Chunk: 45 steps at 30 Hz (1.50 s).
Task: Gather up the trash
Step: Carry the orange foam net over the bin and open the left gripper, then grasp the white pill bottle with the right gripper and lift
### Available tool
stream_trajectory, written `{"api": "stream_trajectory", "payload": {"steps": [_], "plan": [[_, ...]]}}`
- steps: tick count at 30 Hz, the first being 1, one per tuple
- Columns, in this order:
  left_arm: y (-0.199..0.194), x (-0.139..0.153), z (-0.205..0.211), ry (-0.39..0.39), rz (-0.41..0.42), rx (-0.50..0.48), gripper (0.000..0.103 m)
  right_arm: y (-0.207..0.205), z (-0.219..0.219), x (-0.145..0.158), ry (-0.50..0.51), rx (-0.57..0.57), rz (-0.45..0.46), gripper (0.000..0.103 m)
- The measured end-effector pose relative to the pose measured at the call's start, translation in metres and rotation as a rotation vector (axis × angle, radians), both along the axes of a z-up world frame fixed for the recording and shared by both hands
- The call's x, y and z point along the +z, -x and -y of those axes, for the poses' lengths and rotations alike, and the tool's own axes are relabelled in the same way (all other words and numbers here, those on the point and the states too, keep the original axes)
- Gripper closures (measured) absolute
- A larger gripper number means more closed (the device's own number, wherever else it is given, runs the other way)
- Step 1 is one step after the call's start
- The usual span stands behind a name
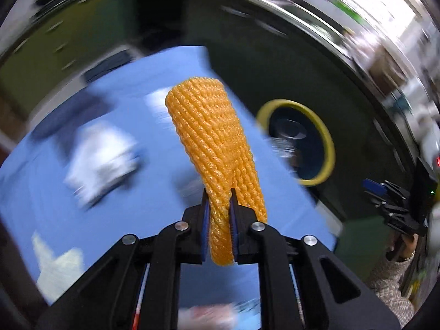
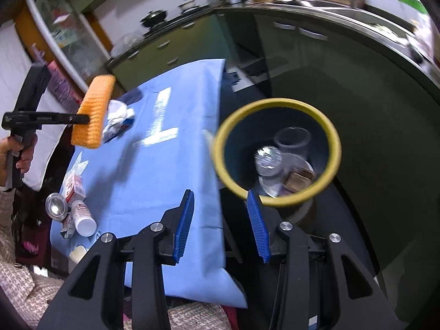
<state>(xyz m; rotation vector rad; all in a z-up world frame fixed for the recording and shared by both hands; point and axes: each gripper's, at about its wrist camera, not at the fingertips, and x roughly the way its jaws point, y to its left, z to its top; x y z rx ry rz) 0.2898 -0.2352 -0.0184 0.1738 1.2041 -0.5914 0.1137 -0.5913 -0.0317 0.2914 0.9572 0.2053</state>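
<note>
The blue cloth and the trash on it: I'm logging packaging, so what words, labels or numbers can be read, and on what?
"T": large white mark on the blue cloth.
Red print on the white carton: too blurred to read.
Red print on the white bottle: unreadable.
Lettering on the left gripper arm: too small.

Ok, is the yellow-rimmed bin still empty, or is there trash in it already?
Not empty. The right wrist view looks down into the yellow-rimmed bin: a clear plastic bottle, a clear cup and a brownish wrapper lie at its bottom.
</note>
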Motion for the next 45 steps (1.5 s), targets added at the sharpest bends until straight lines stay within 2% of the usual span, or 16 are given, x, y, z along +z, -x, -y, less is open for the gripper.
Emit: {"api": "stream_trajectory", "payload": {"steps": [6, 9, 12, 13, 15, 16, 19, 22, 24, 26, 30, 31, 34, 38, 42, 45], "plan": [[-0.009, -0.04, 0.137, -0.031, -0.054, -0.198, 0.091, 0.027, 0.042, -0.012, -0.018, -0.09, -0.024, 0.062], [-0.021, -0.068, 0.185, -0.059, -0.072, -0.23, 0.091, 0.039, 0.062, -0.019, -0.032, -0.132, -0.036, 0.062], [-0.038, -0.097, 0.217, -0.092, -0.093, -0.215, 0.089, 0.044, 0.073, -0.025, -0.045, -0.148, -0.048, 0.062], [-0.042, -0.105, 0.221, -0.103, -0.101, -0.212, 0.085, 0.044, 0.074, -0.028, -0.049, -0.149, -0.053, 0.062], [-0.05, -0.122, 0.229, -0.133, -0.122, -0.2, 0.066, 0.043, 0.077, -0.032, -0.059, -0.15, -0.063, 0.062], [-0.053, -0.13, 0.231, -0.153, -0.127, -0.19, 0.052, 0.042, 0.077, -0.034, -0.062, -0.149, -0.067, 0.061], [-0.051, -0.129, 0.225, -0.149, -0.132, -0.196, 0.048, 0.04, 0.076, -0.039, -0.07, -0.141, -0.073, 0.058], [-0.043, -0.104, 0.211, -0.096, -0.126, -0.199, 0.047, 0.035, 0.07, -0.039, -0.071, -0.125, -0.072, 0.058], [-0.032, -0.076, 0.192, -0.037, -0.107, -0.202, 0.044, 0.033, 0.063, -0.036, -0.069, -0.107, -0.066, 0.058], [-0.016, -0.045, 0.169, 0.016, -0.06, -0.201, 0.035, 0.031, 0.053, -0.031, -0.064, -0.077, -0.054, 0.058], [0.025, 0.019, 0.098, 0.124, 0.072, -0.174, 0.025, 0.028, 0.015, -0.016, -0.046, 0.038, -0.013, 0.055], [0.03, 0.028, 0.088, 0.132, 0.1, -0.168, 0.022, 0.027, 0.003, -0.013, -0.039, 0.07, -0.007, 0.052], [0.069, 0.058, 0.014, 0.14, 0.231, -0.107, 0.015, 0.024, -0.04, -0.004, -0.028, 0.204, 0.004, 0.051], [0.107, 0.07, -0.074, 0.183, 0.273, 0.025, 0.014, 0.017, -0.115, 0.003, -0.013, 0.403, 0.007, 0.051], [0.144, 0.062, -0.155, 0.244, 0.265, 0.164, 0.013, 0.01, -0.196, 0.01, 0.021, 0.611, 0.006, 0.051], [0.171, 0.053, -0.195, 0.259, 0.28, 0.243, 0.013, 0.01, -0.246, 0.012, 0.062, 0.735, 0.002, 0.051]]}}
